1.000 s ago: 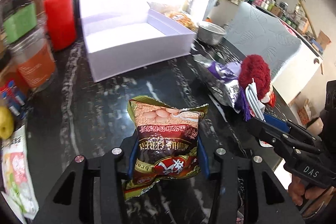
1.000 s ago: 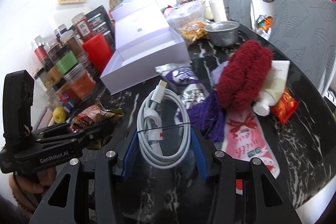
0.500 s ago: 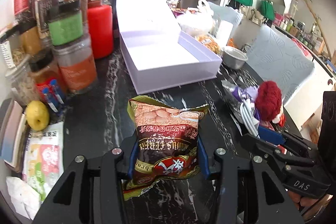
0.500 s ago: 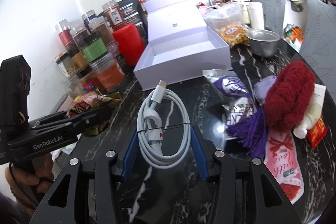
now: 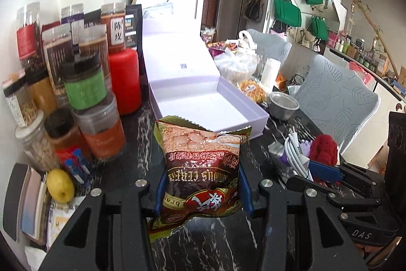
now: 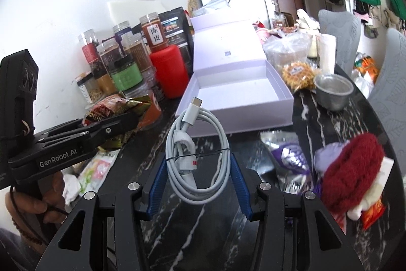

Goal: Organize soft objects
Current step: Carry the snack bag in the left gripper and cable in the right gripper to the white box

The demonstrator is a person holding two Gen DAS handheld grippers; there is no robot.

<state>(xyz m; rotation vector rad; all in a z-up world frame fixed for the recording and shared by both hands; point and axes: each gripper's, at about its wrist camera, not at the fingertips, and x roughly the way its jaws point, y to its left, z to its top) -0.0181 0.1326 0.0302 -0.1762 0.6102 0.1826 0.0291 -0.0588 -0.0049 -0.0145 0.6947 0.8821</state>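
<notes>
Nearby, jars [image 5: 86, 83] crowd beside the open box [image 5: 208, 103].

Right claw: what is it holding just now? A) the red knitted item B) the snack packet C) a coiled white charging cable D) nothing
C: in the right wrist view the right claw is shut on the coiled white charging cable; the snack packet sits in the left claw, and the red knitted item lies on the table.

packet [image 5: 203, 169]: glossy crinkled foil
cable [image 6: 195, 156]: smooth white plastic
box [image 6: 238, 98]: matt card (lilac)
table [image 6: 330, 123]: polished marble
</notes>
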